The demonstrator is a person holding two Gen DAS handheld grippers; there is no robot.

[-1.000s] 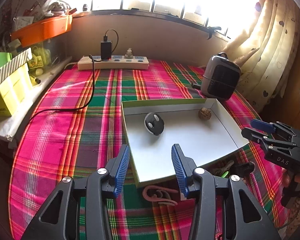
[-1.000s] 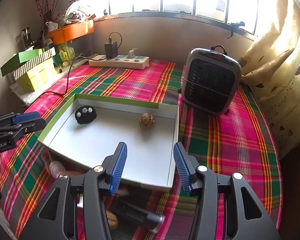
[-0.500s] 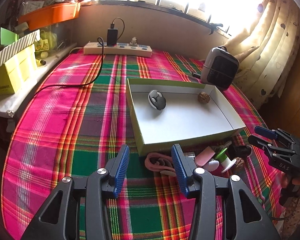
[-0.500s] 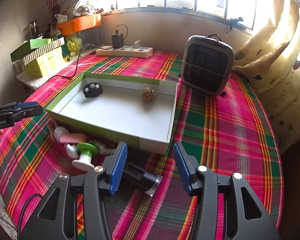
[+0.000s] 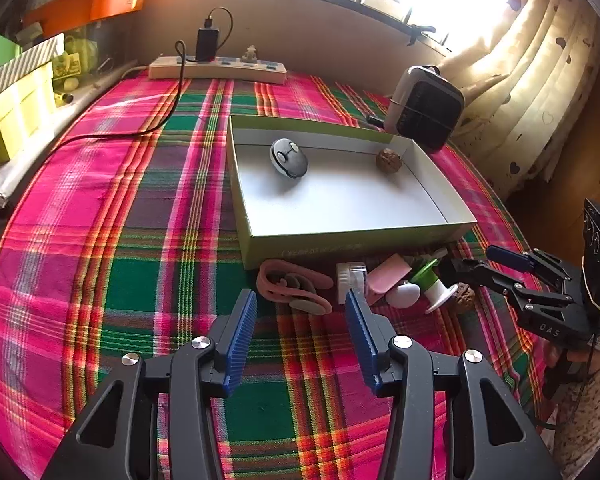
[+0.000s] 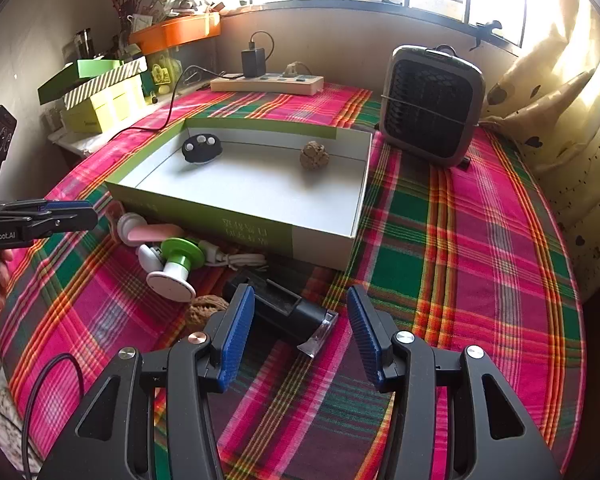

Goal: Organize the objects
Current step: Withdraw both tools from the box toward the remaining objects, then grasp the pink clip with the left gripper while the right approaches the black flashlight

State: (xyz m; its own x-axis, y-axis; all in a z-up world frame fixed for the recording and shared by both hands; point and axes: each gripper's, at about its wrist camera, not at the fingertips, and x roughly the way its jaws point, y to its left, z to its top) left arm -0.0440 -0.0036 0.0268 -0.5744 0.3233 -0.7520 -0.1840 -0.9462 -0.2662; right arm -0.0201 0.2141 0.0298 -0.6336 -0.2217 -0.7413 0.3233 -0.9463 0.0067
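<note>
Landmark: open shallow box (image 5: 352, 236) on plaid-covered surface (image 5: 120, 240).

Inside box, toward far wall: black round gadget (image 5: 289, 158) and one walnut (image 5: 389, 160). Rest of floor bare.

Still outside, strewn just beside box's near wall: pink looped strap (image 5: 292, 286), small clear-and-white case (image 5: 352, 278), pink clip (image 5: 384, 280), green-and-white spool (image 6: 178, 266), second walnut (image 6: 206, 310), white cable (image 6: 240, 259), black rectangular device (image 6: 284, 312).

Left claw (image 5: 300, 312): empty, jaws opening, nothing between pads; aimed at strap on near side of box. Right claw (image 6: 298, 320): parted to a middling gap, gripping nothing; black device lies below and between its fingers, not pinched.

Step judged: approach to next pickup, early in sorting, most items still out of box.

Next move likely calls for: lowering right claw to straddle black device across narrow width, closing, lifting over box's near wall. Strap floppy; pinch at bunched middle advisable.
</note>
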